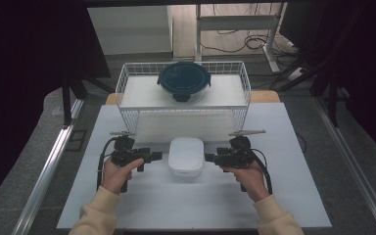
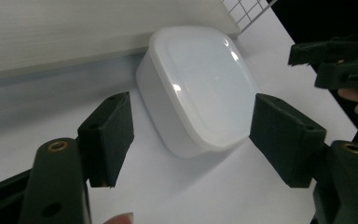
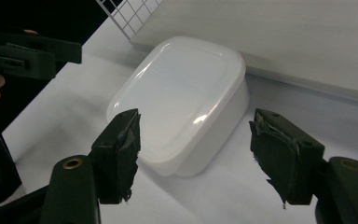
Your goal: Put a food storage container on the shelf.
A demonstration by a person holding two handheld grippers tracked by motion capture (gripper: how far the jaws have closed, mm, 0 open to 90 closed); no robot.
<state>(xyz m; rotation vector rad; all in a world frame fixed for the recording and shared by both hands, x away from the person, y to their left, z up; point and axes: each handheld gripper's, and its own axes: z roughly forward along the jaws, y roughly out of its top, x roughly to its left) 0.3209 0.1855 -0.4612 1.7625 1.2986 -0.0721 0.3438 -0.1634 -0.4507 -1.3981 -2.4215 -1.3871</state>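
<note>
white container (image 1: 186, 156): lidded plastic box, centre of the high view, on the desk (image 1: 127, 205) just in front of the wire basket (image 1: 127, 78)
left tool (image 1: 157, 156): jaws partly open, nothing held, aimed at the box's left side, not touching
right tool (image 1: 209, 157): same deal, mirrored on the right side
blue-lid bowl (image 1: 183, 81): sits in the basket, upper centre
risk: smooth, rounded walls, so a squeeze from both sides could pop the box out or tilt it
other risk: uneven push shoves it into the basket
</note>
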